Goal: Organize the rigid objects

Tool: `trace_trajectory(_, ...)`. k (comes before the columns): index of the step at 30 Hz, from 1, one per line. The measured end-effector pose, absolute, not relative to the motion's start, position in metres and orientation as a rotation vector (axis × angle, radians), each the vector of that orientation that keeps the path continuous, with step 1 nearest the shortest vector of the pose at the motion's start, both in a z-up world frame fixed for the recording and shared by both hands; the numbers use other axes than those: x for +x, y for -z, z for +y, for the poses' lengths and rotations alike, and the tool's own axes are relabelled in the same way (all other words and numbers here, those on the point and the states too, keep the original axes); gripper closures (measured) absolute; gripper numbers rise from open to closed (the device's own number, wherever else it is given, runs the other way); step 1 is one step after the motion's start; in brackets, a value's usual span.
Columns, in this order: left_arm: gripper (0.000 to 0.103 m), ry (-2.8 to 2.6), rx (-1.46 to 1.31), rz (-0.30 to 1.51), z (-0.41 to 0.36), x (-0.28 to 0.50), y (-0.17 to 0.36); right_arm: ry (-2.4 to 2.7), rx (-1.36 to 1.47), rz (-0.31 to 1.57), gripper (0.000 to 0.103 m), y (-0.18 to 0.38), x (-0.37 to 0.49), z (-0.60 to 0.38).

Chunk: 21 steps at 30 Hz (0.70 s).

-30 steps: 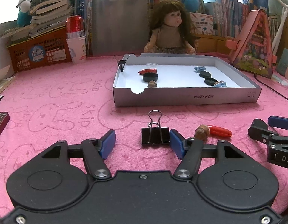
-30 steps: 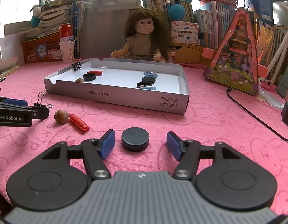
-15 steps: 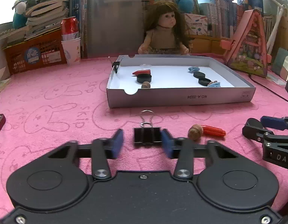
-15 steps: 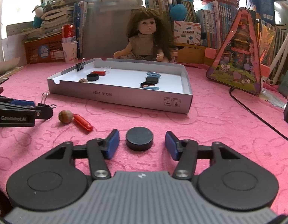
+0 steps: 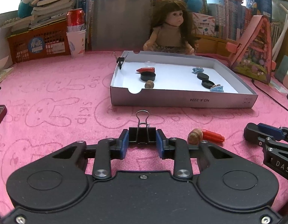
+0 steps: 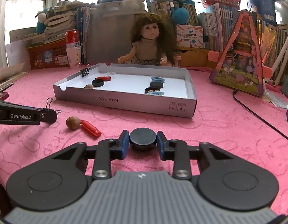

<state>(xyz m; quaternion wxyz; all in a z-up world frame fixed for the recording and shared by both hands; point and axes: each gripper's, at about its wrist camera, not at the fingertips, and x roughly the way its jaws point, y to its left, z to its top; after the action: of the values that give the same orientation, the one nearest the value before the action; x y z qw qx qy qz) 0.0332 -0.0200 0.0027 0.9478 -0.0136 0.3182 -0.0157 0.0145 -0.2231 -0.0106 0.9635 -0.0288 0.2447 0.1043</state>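
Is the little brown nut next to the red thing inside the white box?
No, that brown nut lies on the pink cloth beside the red thing, in front of the white box, not in it.

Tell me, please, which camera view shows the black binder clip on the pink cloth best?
The left wrist view: the binder clip sits centred between the left gripper's blue pads, body and wire handles plain. In the right wrist view, only its tip and wire loops peek out beyond the left gripper, seen side-on at the frame's left edge.

"NO.A-2224" on box [image 5: 181, 99], "GenRobot.AI" on left tongs [image 6: 50, 114]
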Motion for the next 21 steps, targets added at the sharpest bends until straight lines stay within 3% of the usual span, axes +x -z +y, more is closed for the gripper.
trace_trajectory(21,0.074,0.039,-0.035,0.634,-0.021,0.034,-0.018,-0.204,-0.036,0.495,0.067,-0.001,0.025,-0.220)
